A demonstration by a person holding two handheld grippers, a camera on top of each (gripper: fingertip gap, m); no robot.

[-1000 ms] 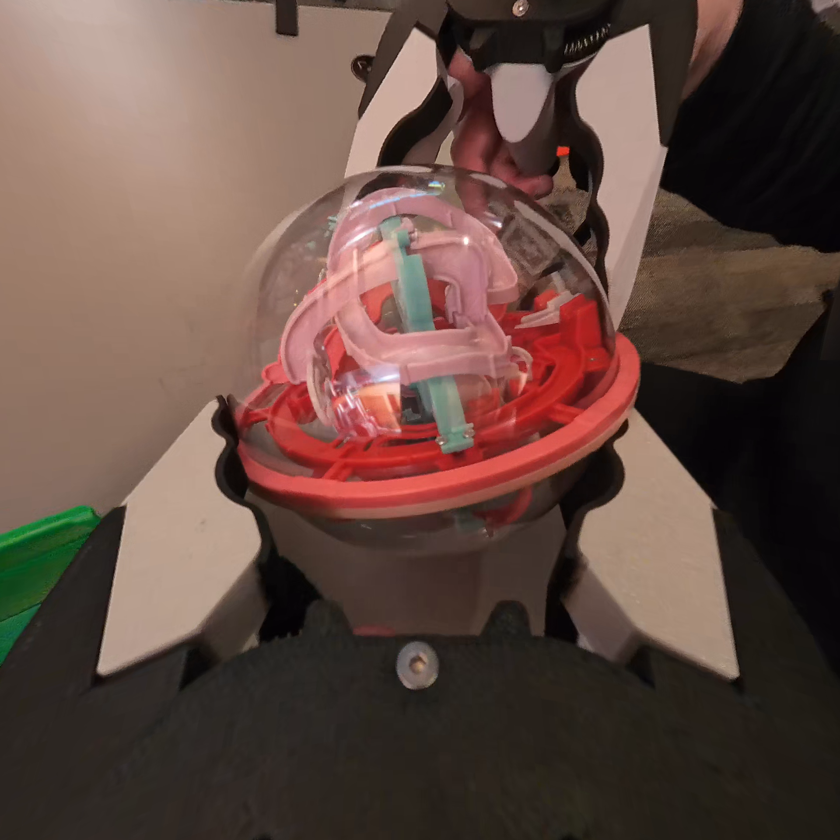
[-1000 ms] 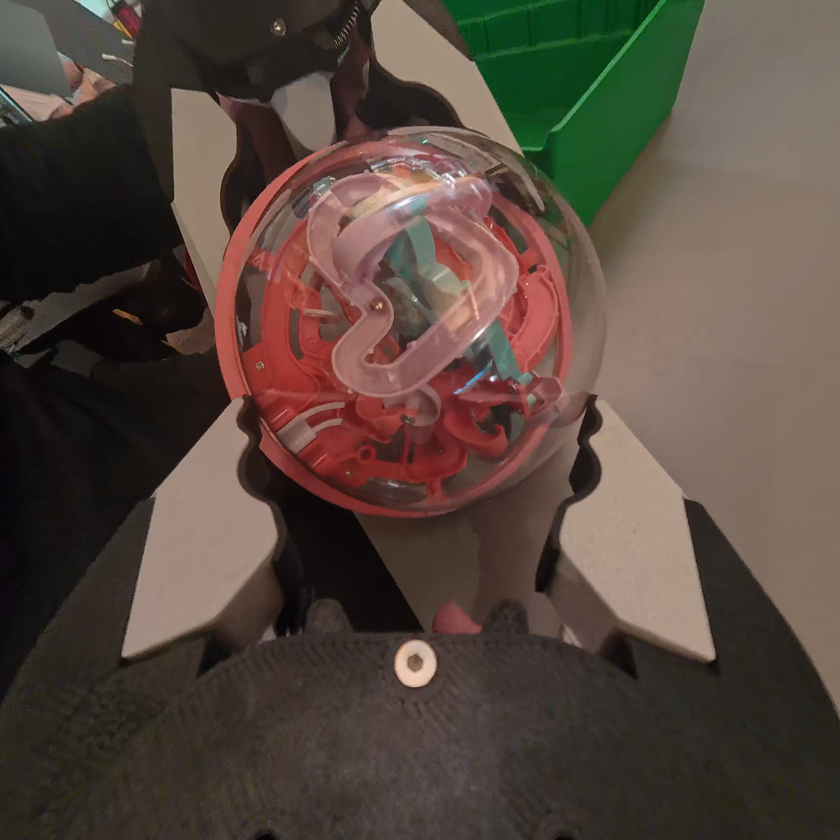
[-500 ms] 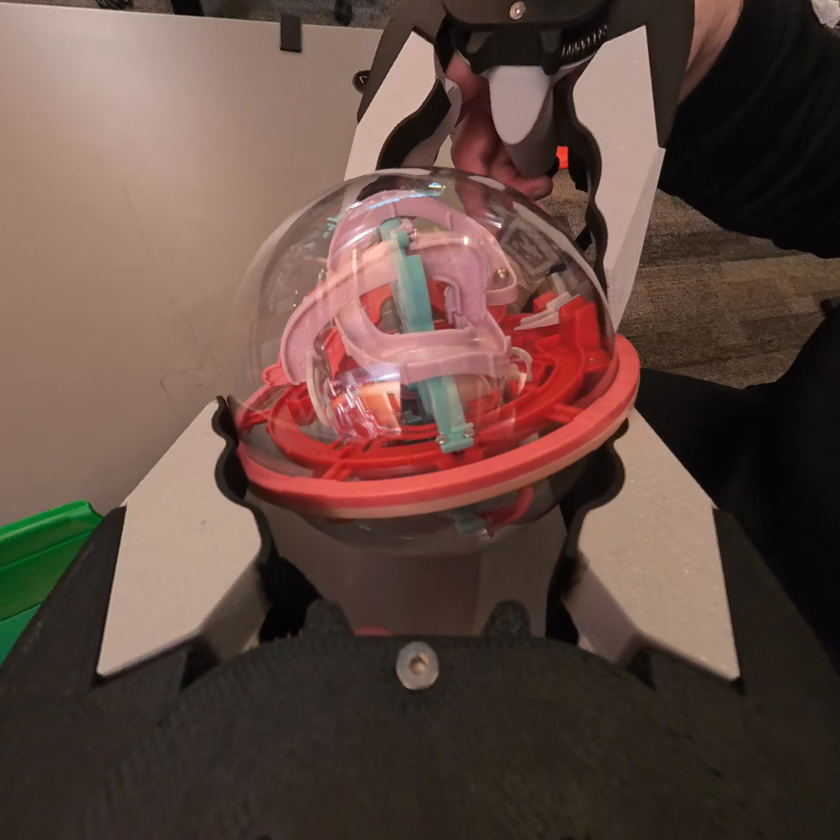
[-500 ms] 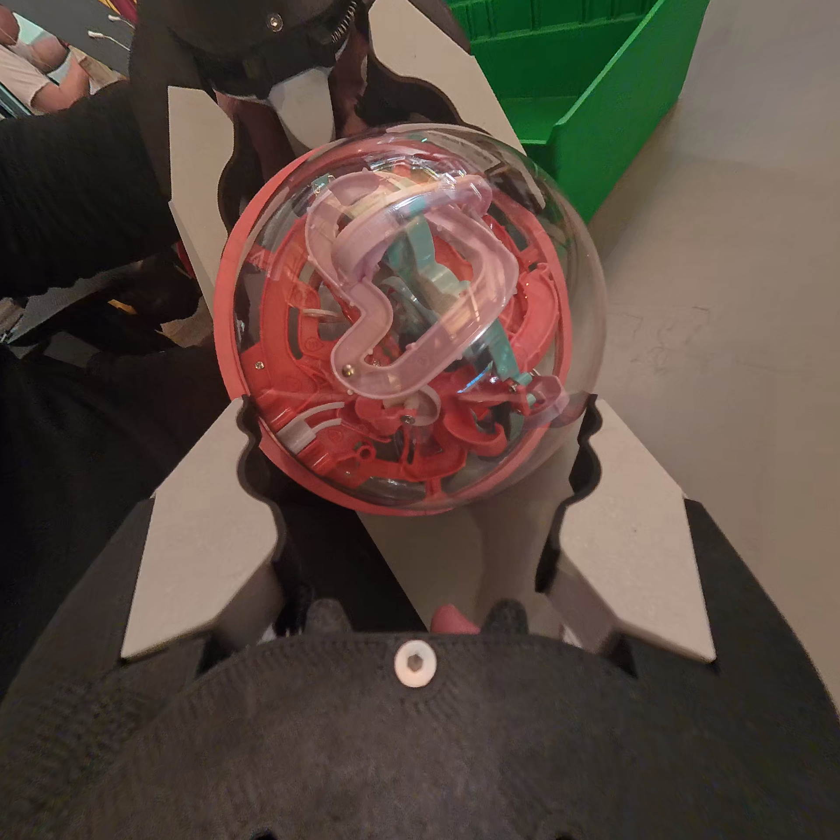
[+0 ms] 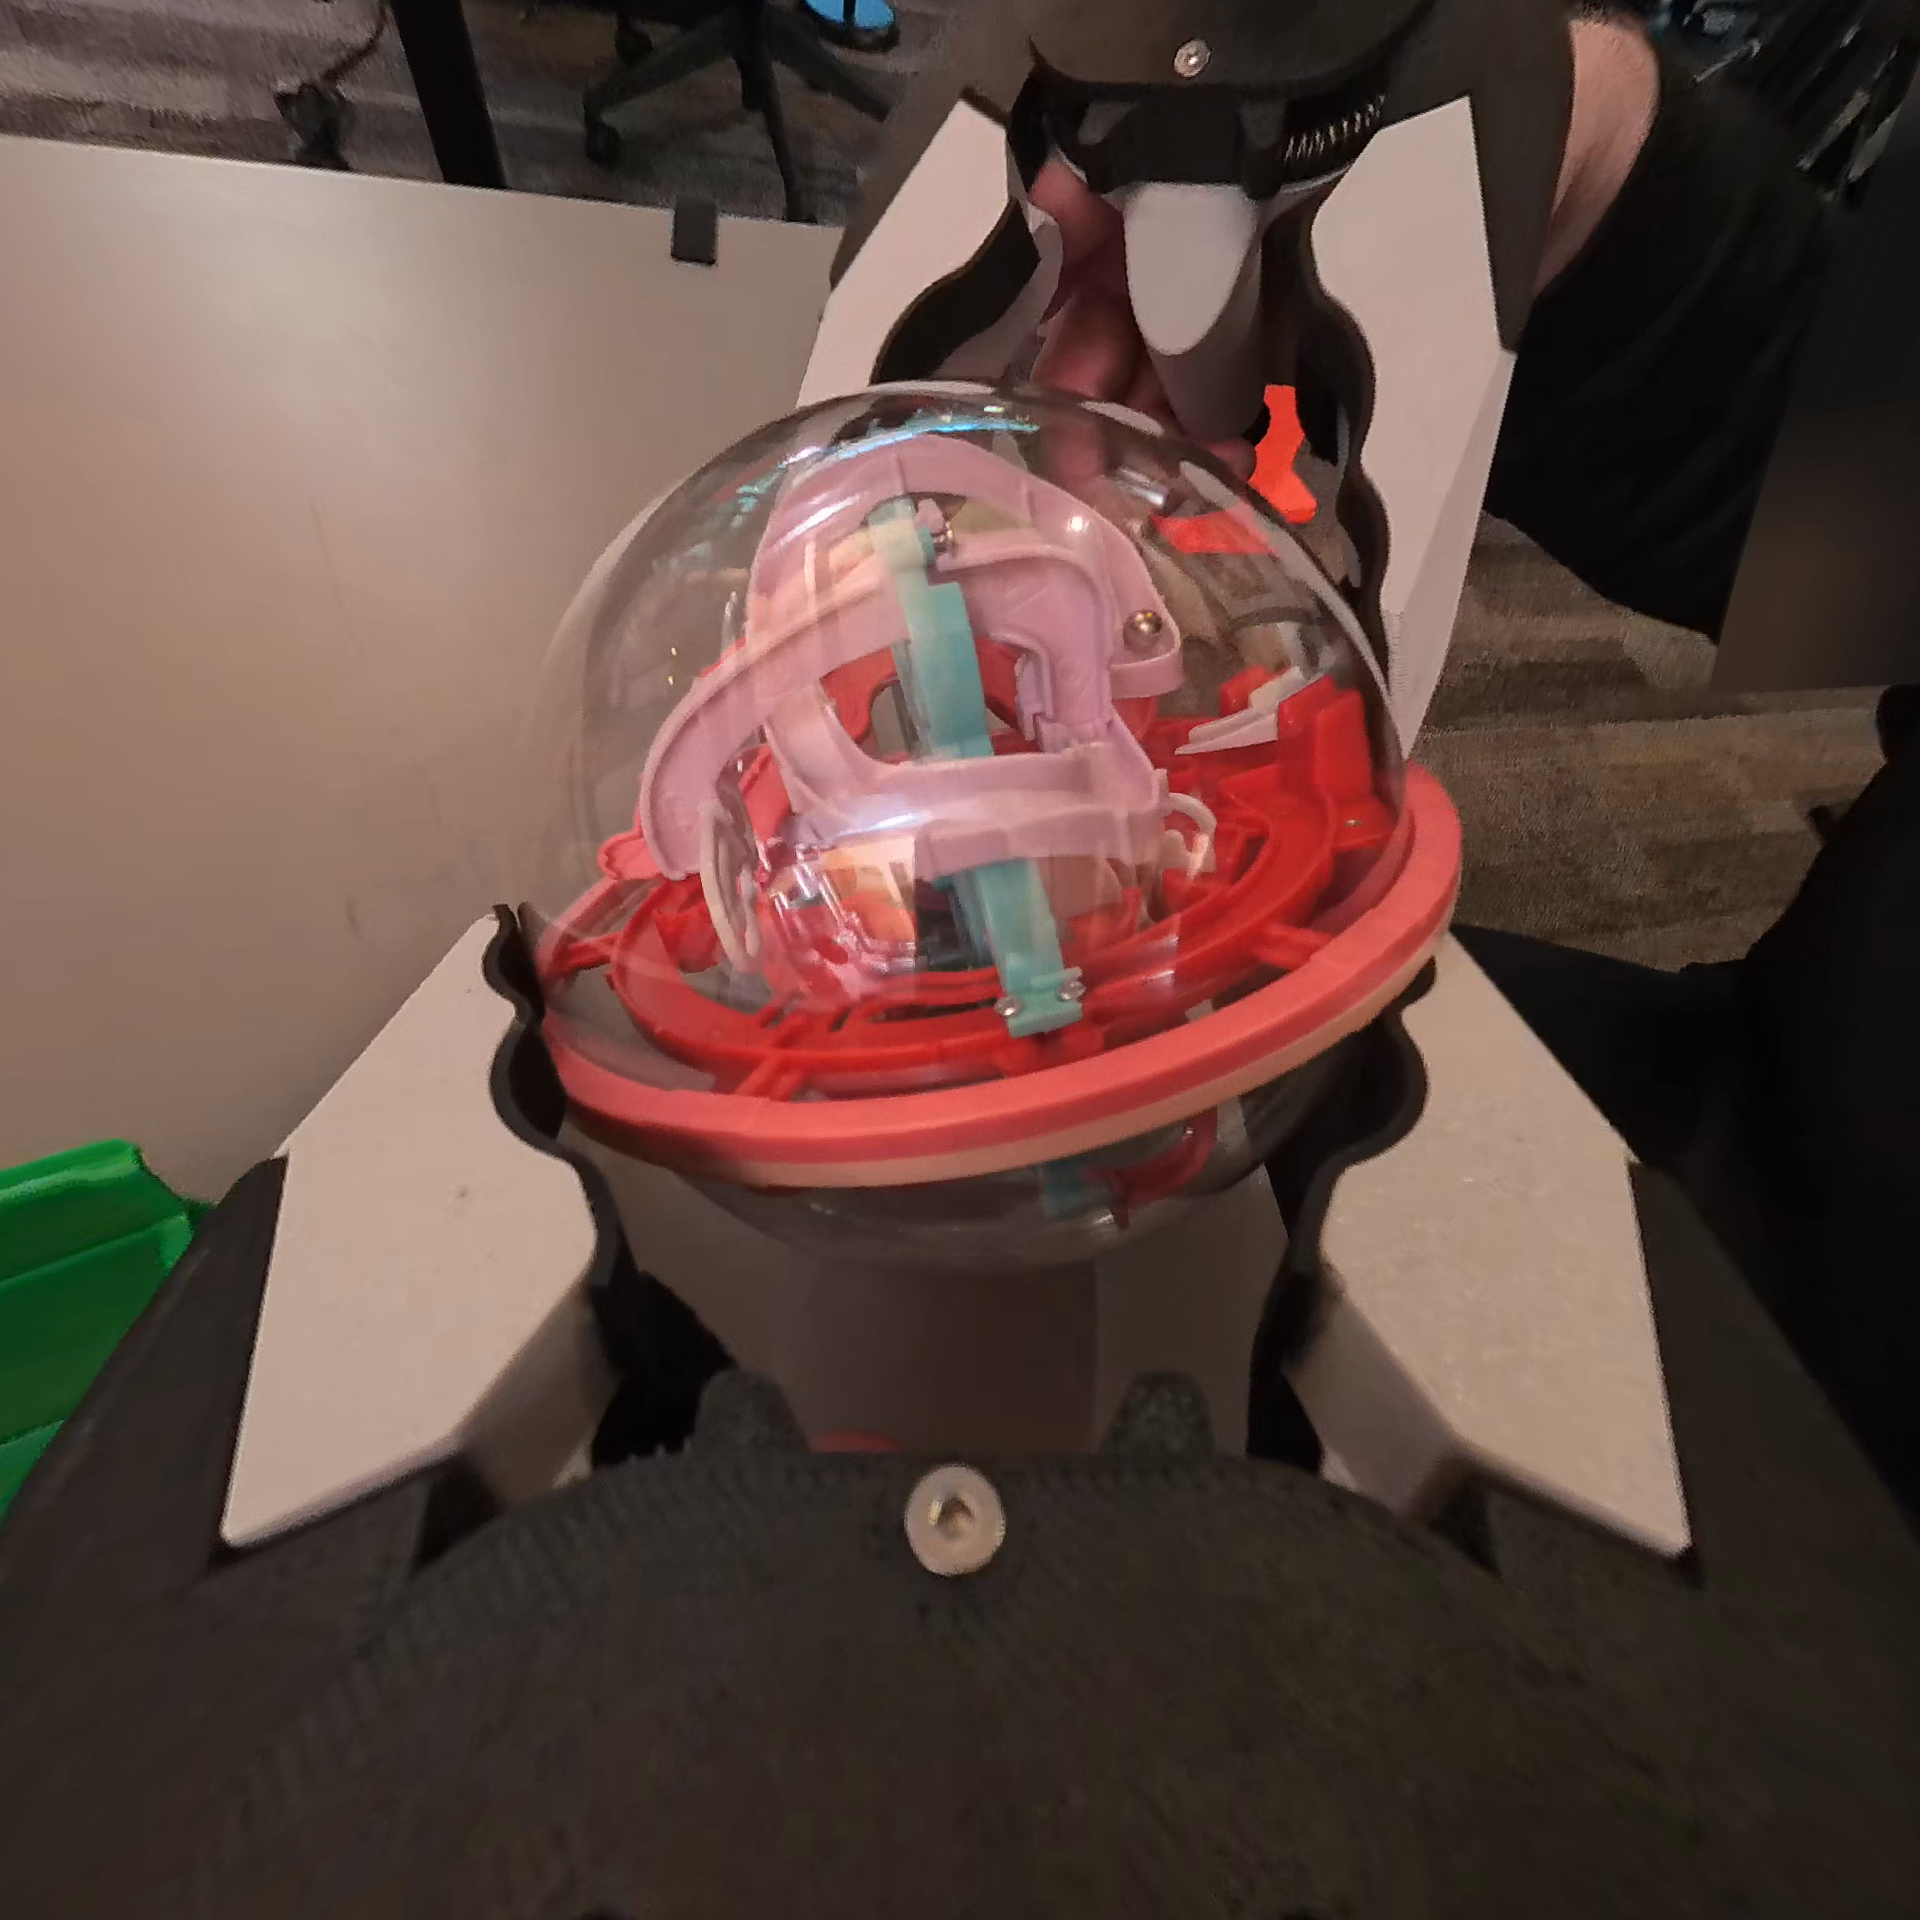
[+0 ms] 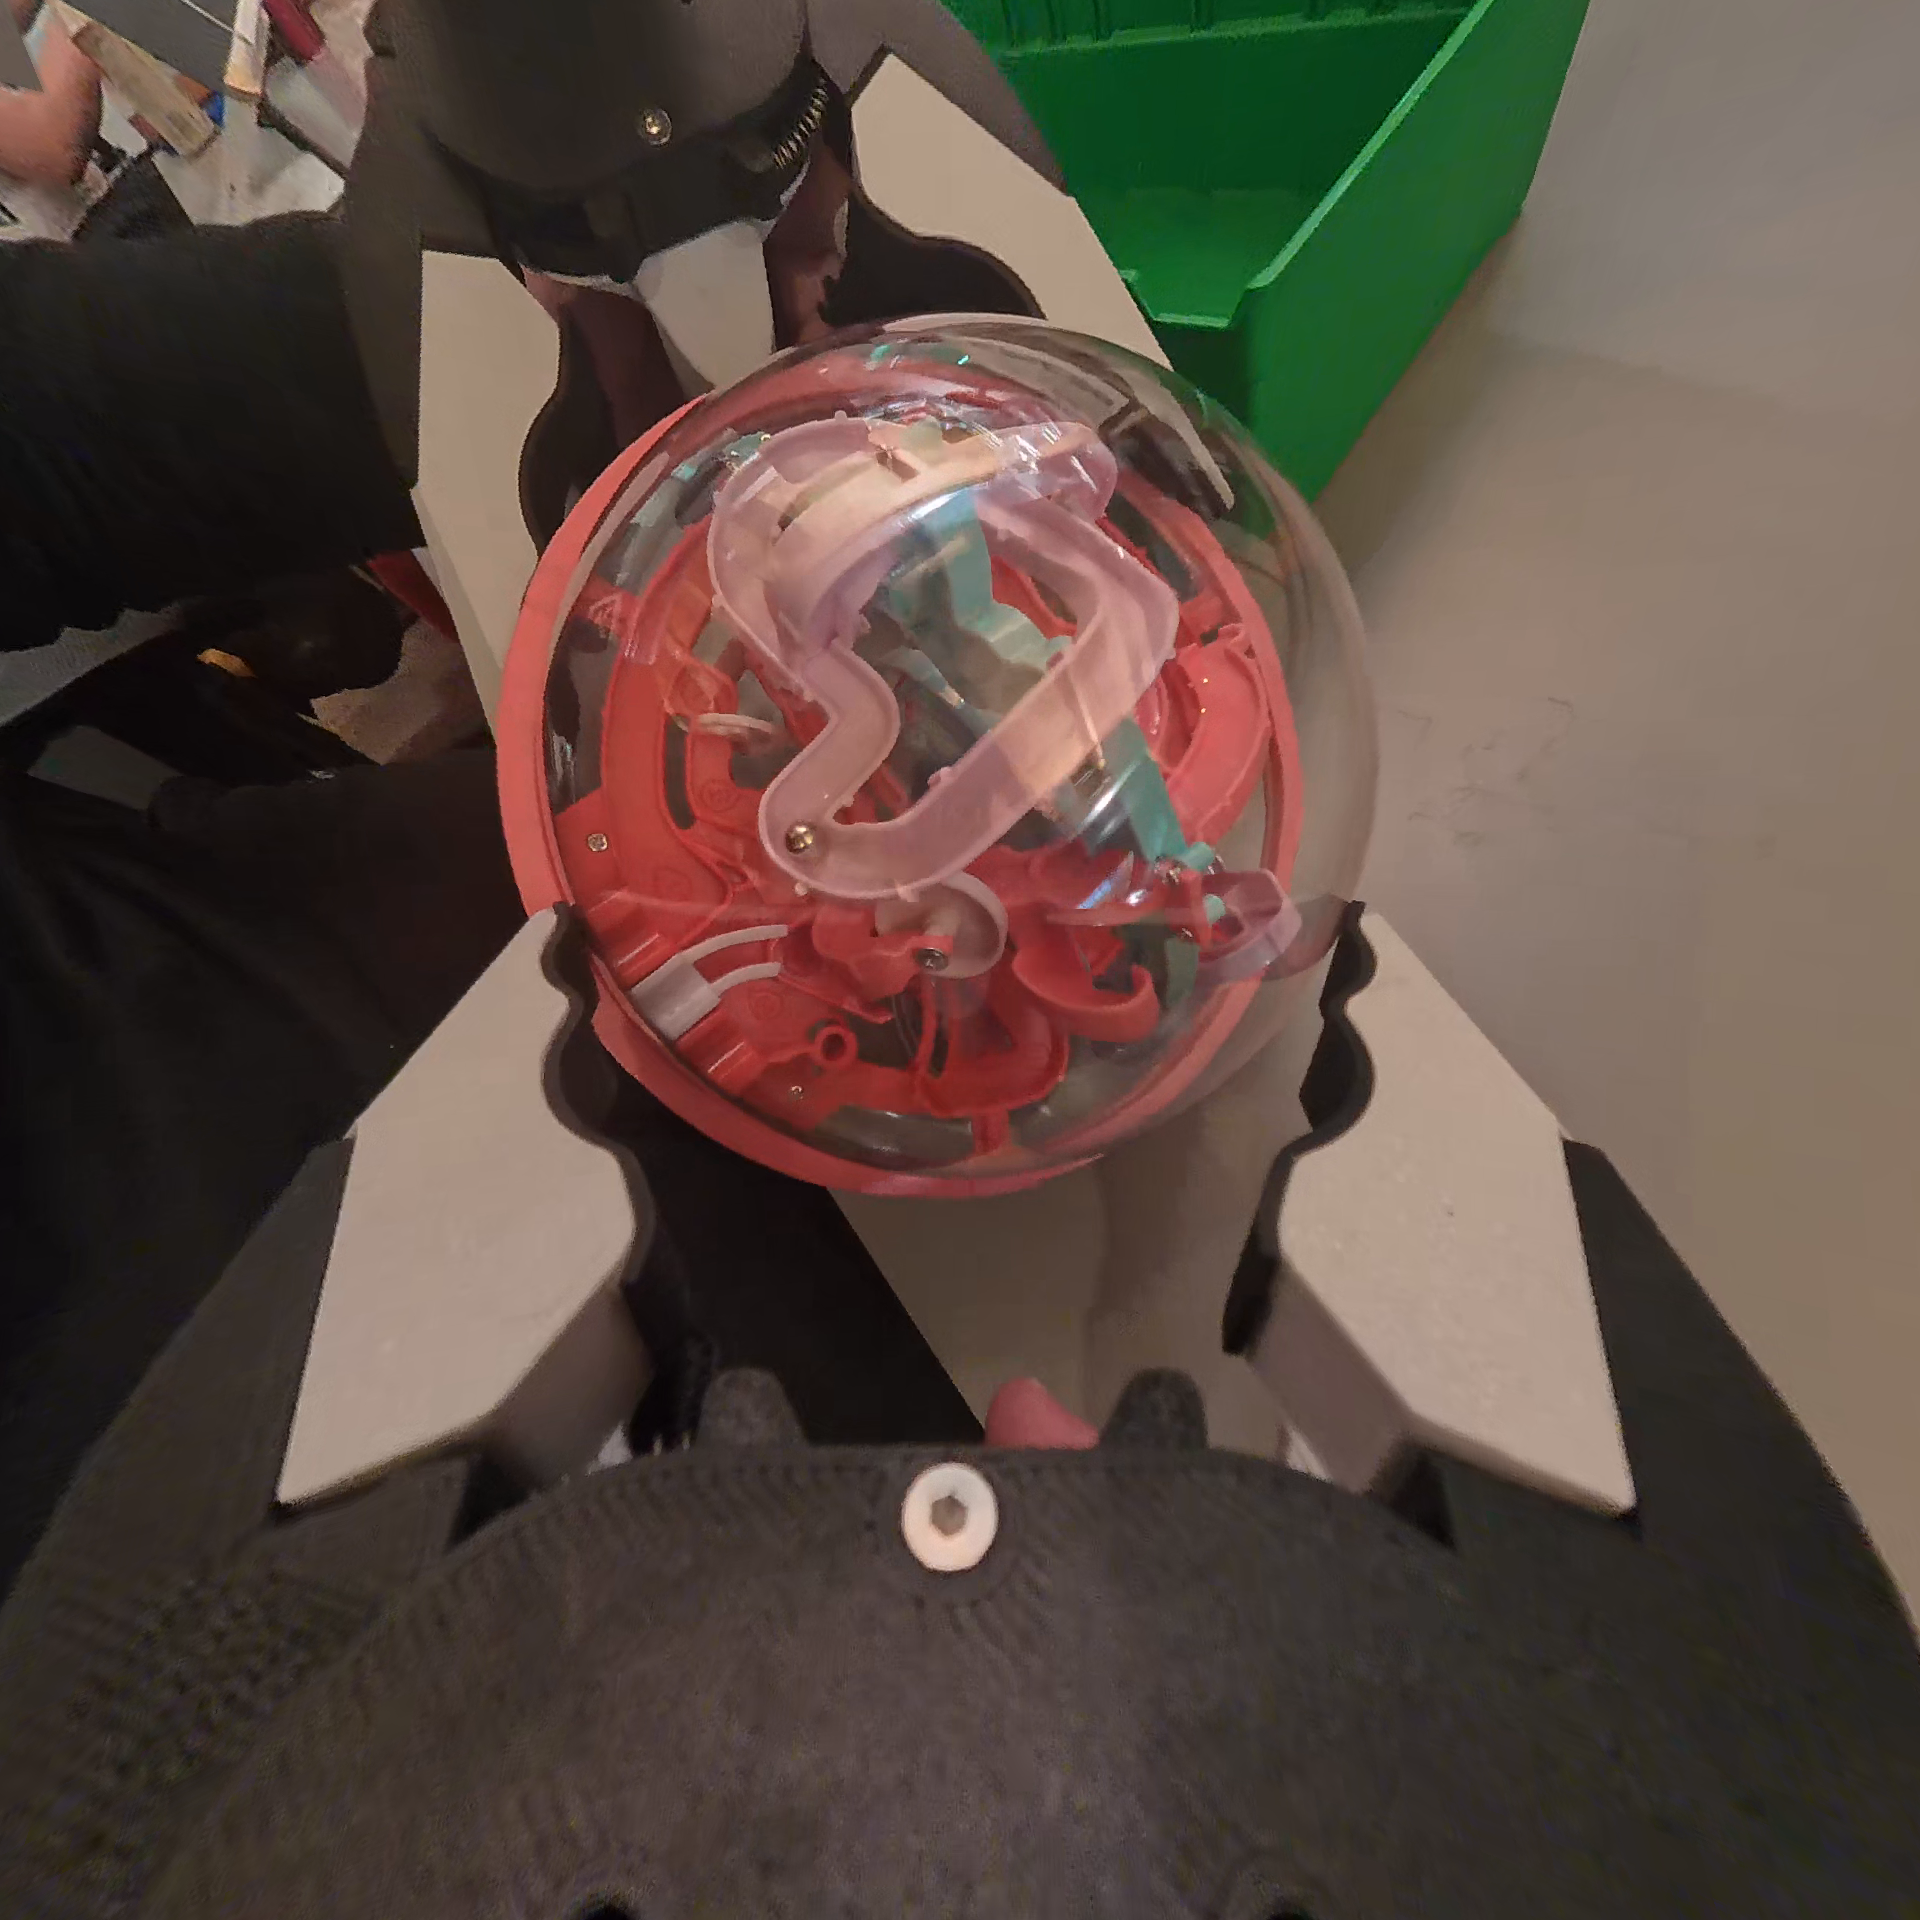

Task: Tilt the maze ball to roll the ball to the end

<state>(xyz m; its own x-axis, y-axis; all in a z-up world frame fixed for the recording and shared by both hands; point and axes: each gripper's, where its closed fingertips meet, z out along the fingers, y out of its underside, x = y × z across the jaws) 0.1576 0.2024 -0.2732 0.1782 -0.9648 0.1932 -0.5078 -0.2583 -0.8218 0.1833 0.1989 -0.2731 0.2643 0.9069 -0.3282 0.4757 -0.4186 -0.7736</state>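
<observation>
Worktop (image 5: 260, 520) pale, plain, under everything; green bin (image 6: 1299, 187) at its edge, well apart from the action. Maze ball (image 5: 966, 790), a clear sphere with a red equator ring, is held up off the worktop between both tools, which face each other across it. Left gripper (image 5: 961, 1029): fingers (image 5: 416, 1226) clenched on the ball's lower half, notched tips under the ring on either side. Right gripper (image 6: 951, 935): fingers (image 6: 1455, 1195) grasping the ball from the opposite side, tips touching the ring and the clear shell. Each gripper shows beyond the ball in the other's view.

Ring sits tilted, its right side higher in the left wrist view. Inside: pink-clear track (image 6: 935, 665) looping over red and teal pieces. Small steel ball (image 6: 798, 837) rests in a bend of that pink track, the bend nearest the ring in the right wrist view.

Judgement: mid-run; end of track can't be told. Next tilt should drop the stretch of pink track leading on from that bend; both grippers equally near, must turn together.
</observation>
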